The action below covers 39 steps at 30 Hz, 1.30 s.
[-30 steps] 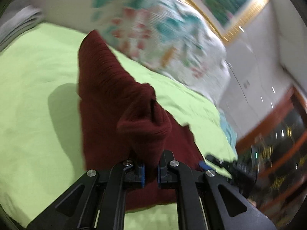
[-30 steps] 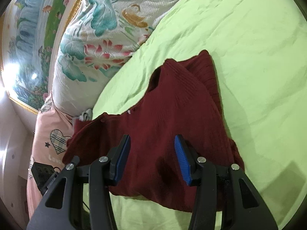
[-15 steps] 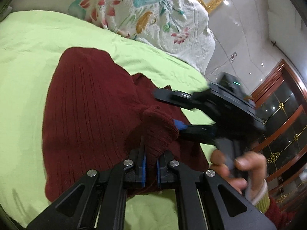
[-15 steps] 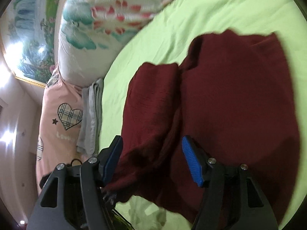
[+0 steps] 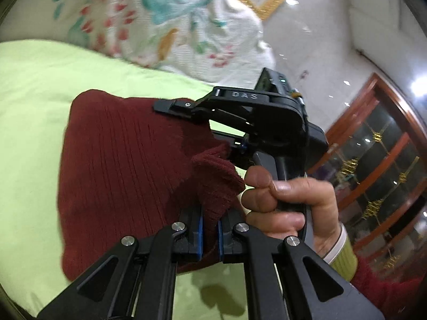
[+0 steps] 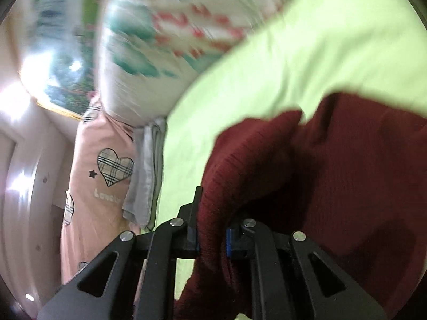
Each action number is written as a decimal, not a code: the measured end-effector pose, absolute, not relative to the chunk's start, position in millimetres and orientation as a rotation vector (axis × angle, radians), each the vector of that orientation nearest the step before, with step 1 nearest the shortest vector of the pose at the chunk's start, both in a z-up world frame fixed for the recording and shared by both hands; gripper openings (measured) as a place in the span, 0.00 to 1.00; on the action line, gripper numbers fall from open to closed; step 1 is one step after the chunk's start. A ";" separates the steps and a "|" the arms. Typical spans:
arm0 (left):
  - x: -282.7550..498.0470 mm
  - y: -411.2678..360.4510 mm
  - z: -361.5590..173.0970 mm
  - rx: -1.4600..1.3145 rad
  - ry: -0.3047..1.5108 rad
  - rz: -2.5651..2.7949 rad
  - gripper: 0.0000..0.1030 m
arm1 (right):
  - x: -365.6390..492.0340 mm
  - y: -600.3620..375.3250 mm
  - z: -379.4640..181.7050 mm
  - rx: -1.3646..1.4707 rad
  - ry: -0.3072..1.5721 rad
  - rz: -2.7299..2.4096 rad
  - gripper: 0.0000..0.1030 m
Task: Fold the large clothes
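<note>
A dark red knit sweater (image 5: 120,160) lies bunched on the lime green bedsheet (image 5: 32,106). My left gripper (image 5: 210,229) is shut on a thick fold of it near the bottom centre. Just to the right, a person's hand (image 5: 283,202) squeezes the right gripper's handle, and its upper finger (image 5: 186,105) reaches over the sweater's far edge. In the right wrist view my right gripper (image 6: 212,237) has its jaws closing, with a raised ridge of the sweater (image 6: 347,173) pinched between the blue pads. The two grippers hold the cloth close together.
A big floral pillow (image 5: 160,21) lies along the head of the bed. A pink pillow with a plaid heart (image 6: 101,176) and a folded grey cloth (image 6: 145,176) lie beside it. A wooden glass-door cabinet (image 5: 373,173) stands to the right.
The right gripper swung in beside the left one, opened wider, then closed onto a sweater fold. The left gripper kept its grip and shifted sideways with the cloth.
</note>
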<state>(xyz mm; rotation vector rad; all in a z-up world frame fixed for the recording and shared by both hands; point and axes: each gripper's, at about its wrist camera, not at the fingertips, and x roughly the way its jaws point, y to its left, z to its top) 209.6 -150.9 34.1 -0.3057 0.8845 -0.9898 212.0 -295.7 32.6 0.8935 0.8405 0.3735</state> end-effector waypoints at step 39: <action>217.5 -102.6 18.1 -0.276 1.055 -0.947 0.77 | 113.2 -348.7 1.0 0.529 0.902 -0.063 0.52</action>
